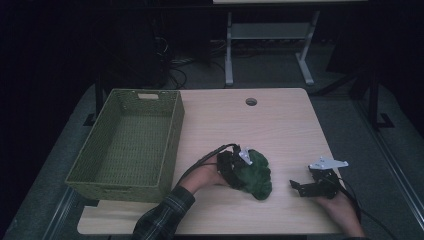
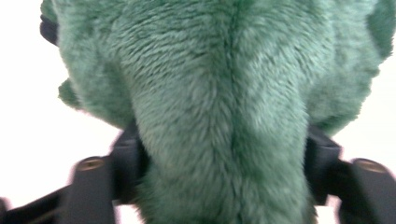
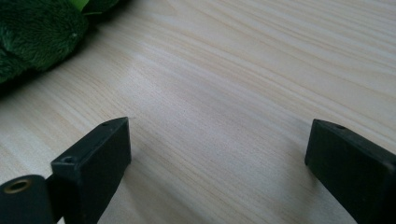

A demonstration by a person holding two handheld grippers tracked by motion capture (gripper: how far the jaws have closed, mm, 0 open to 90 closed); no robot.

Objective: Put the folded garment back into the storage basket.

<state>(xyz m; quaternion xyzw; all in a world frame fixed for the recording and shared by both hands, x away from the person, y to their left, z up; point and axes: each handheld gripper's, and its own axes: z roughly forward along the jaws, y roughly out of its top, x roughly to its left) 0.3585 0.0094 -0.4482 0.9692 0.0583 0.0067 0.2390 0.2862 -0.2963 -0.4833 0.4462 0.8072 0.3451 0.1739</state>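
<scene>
**A:** ok so the table [image 1: 280,125] has one green woven basket [image 1: 107,186] on its left side with nothing in it, and one green plush [image 1: 257,175] sitting on the wood toward the near edge, well apart from the basket. That's the whole inventory as far as I can see. One basket, one plush.

**B:** and two grippers, yeah? What's the left gripper [image 1: 235,167] doing?

**A:** it's on the plush. In the left gripper view the fur [image 2: 224,116] bulges up between the two black jaws and they're squeezing in on both sides, so I'd call that clamped on the plush. The toy looks like it's still down on the table though.

**B:** right one?

**A:** right gripper [image 1: 300,187] just sits near the plush, off to its right, jaws wide apart with bare wood between them [image 3: 219,154]. Holding nothing.

**B:** so the job is probably plush into basket?

**A:** that's my guess. If I were doing it I'd make sure the bite has actual stuffing and not just fluff, since fur slips. Then lift straight up, high enough to clear the basket's rim, carry it left, and let go over the middle, not the edge.

**B:** and keep the right one parked so the cables don't cross.

**A:** yep.
</scene>
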